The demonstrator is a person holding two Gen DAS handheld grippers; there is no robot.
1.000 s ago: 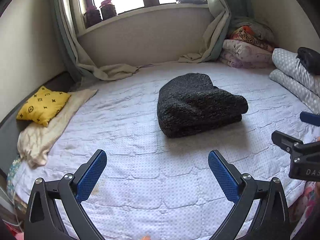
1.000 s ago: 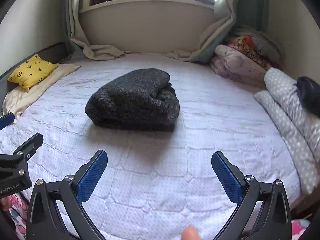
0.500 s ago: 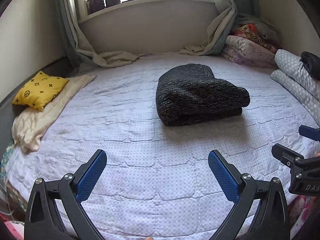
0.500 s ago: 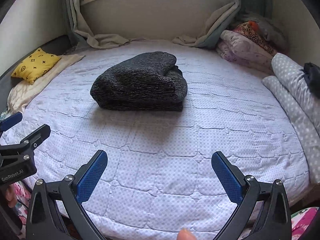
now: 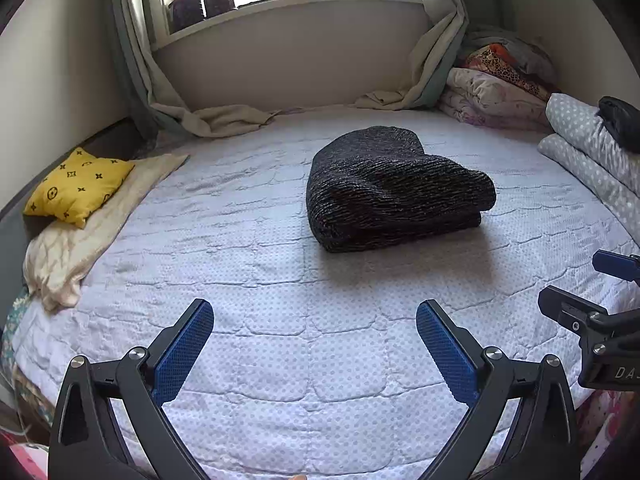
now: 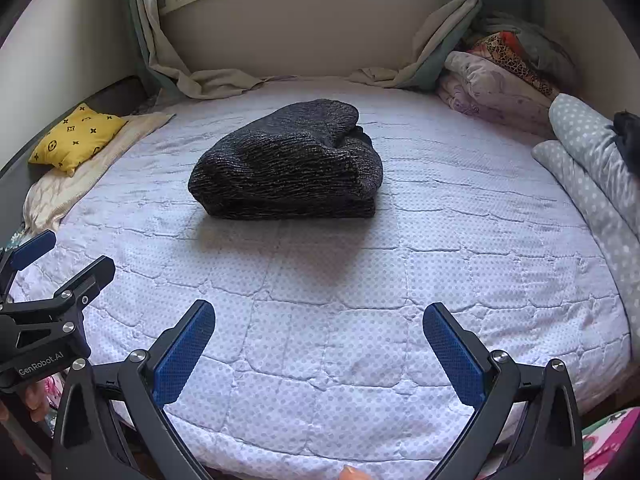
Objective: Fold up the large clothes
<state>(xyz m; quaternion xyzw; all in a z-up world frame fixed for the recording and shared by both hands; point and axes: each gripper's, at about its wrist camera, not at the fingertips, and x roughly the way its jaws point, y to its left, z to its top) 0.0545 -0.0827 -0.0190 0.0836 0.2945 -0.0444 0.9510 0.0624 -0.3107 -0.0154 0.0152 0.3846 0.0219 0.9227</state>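
A dark grey knit garment (image 5: 384, 192) lies folded in a thick bundle in the middle of the bed (image 5: 280, 312); it also shows in the right wrist view (image 6: 288, 168). My left gripper (image 5: 316, 348) is open and empty over the bed's near edge, well short of the bundle. My right gripper (image 6: 320, 348) is open and empty too, also back at the near edge. Each gripper shows at the side of the other's view: the right one (image 5: 580, 300) and the left one (image 6: 52, 276).
A yellow patterned cushion (image 5: 76, 188) lies on a cream cloth (image 5: 80, 240) at the bed's left. Folded quilts (image 5: 496, 96) and spotted pillows (image 5: 592, 152) with a dark item (image 5: 620, 120) are stacked at the right. Curtains (image 5: 216, 116) trail onto the bed under the window.
Both grippers have drawn back and risen a little from the folded bundle, which now sits farther off in both views. The bundle itself has not moved. Jaws stay open.
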